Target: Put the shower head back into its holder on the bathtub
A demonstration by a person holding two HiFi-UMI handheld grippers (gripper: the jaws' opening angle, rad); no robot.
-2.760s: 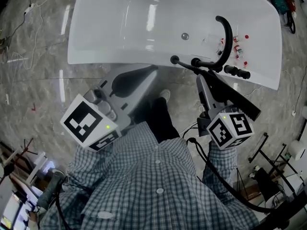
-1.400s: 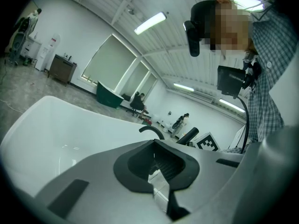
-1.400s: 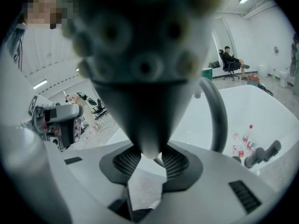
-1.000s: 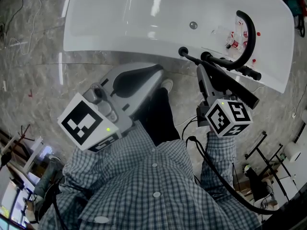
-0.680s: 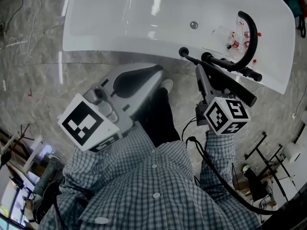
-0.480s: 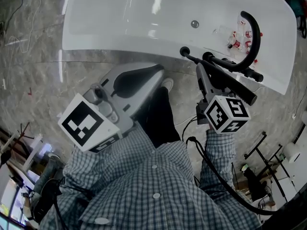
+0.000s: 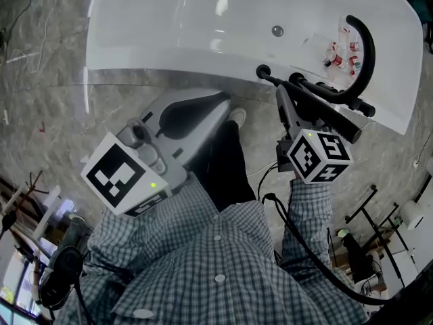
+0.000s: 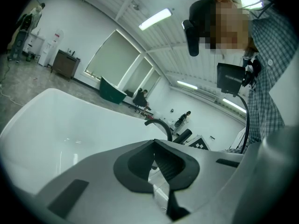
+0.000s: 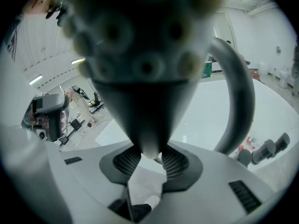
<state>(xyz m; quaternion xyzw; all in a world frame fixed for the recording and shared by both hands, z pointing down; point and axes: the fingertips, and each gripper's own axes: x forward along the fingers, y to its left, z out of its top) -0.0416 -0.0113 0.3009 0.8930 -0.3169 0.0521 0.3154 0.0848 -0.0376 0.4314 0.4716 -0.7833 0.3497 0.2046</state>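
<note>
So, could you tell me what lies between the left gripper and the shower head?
In the head view, the person's white shoe and dark trouser leg, over grey floor, lie between the left gripper and the shower head.

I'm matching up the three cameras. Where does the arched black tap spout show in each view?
Head view: the arched spout is at upper right, at the right end of the bathtub.
Left gripper view: small, at the centre, just above the jaws.
Right gripper view: large, right of centre, beside the shower head.
Shared landmark: the white bathtub, around or behind the spout in all three.
</note>
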